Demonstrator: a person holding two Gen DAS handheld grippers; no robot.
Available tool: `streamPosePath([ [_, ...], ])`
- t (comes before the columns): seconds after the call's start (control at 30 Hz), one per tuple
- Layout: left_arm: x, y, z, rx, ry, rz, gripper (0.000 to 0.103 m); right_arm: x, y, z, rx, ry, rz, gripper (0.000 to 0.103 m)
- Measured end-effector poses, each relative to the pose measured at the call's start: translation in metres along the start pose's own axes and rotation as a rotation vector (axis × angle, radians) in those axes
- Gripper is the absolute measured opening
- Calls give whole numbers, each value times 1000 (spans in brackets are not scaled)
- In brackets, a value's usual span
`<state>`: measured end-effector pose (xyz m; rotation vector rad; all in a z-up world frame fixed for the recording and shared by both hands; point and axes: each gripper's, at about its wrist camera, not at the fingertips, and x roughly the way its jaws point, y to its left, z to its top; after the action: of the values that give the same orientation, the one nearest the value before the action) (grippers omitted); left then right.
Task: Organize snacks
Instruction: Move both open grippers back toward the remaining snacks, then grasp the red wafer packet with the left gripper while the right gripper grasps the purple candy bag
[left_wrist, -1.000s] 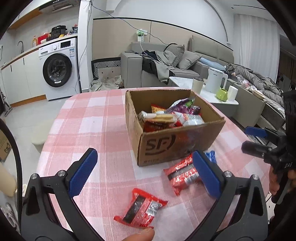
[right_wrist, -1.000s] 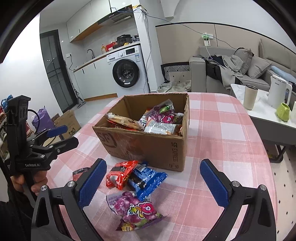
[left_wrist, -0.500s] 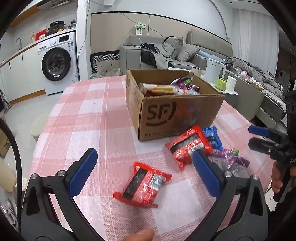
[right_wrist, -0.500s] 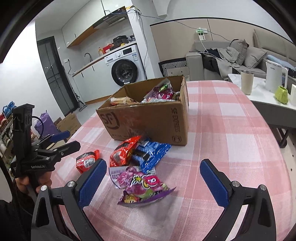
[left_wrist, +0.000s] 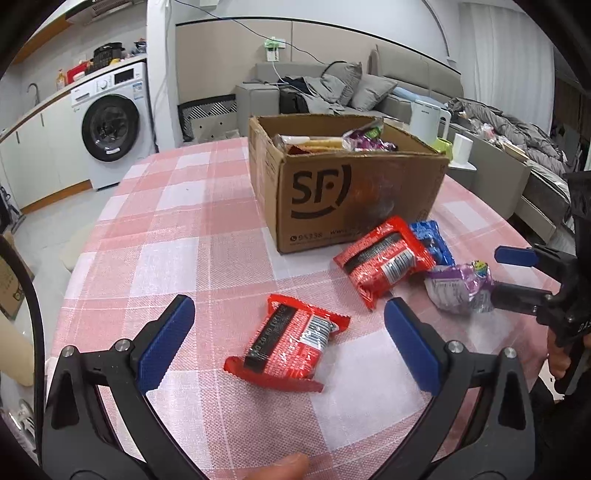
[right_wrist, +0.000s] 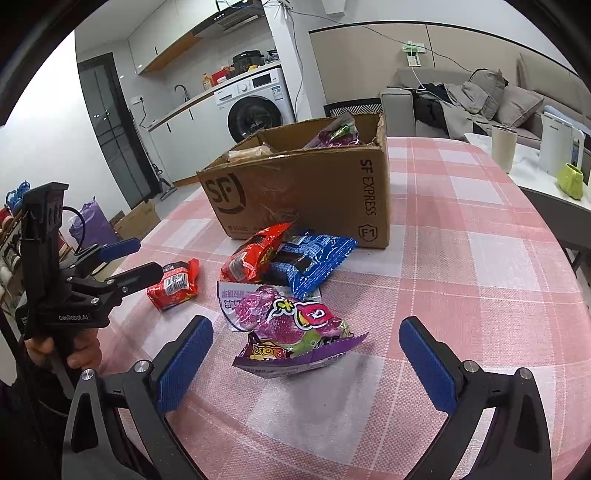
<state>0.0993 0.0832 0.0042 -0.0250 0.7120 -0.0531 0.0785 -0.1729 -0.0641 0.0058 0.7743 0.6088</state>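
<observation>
So the cardboard SF box (left_wrist: 354, 192) sat around the middle of the table (left_wrist: 177, 229) with its pink checked cloth, flaps open, already holding a few snacks; a purple pack (right_wrist: 338, 134) poked up above the rim on one side and some flat biscuit-looking pack (left_wrist: 314, 141) lay across the top.

Four packets were loose on the cloth on the near side of the box. A red packet (left_wrist: 384, 260) and a blue packet (right_wrist: 314, 258) lay right against the foot of the box wall, red one overlapping the blue. The purple candy bag (right_wrist: 291, 328) was just in front of those two, touching the blue one's edge as far as I could see. Another smaller red packet (left_wrist: 290, 341) lay on its own, nearer the table's edge and apart from the rest.

The left gripper (left_wrist: 288, 332) hovered low over that lone red packet with its blue pads spread wide either side, not touching it. The right gripper (right_wrist: 306, 354) did the same thing over the purple candy bag, pads (right_wrist: 184, 363) wide apart, nothing held. Both were hand-held, and you could see a hand (right_wrist: 62, 350) on the left one's handle.
</observation>
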Motion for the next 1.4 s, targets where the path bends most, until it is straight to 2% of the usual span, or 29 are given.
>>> streamPosePath([
  [0.27,14,-2,-4,24,55,-17,102,15,5,-1,-17,39,-8,103],
  [0.67,42,1,-11,44,145,5,102,35,13,1,-53,96,-29,103],
  [0.97,51,8,-13,31,168,-11,102,46,13,3,-61,120,-36,102],
  [1.4,58,13,-15,18,185,-18,102,45,11,0,-55,111,-19,82],
])
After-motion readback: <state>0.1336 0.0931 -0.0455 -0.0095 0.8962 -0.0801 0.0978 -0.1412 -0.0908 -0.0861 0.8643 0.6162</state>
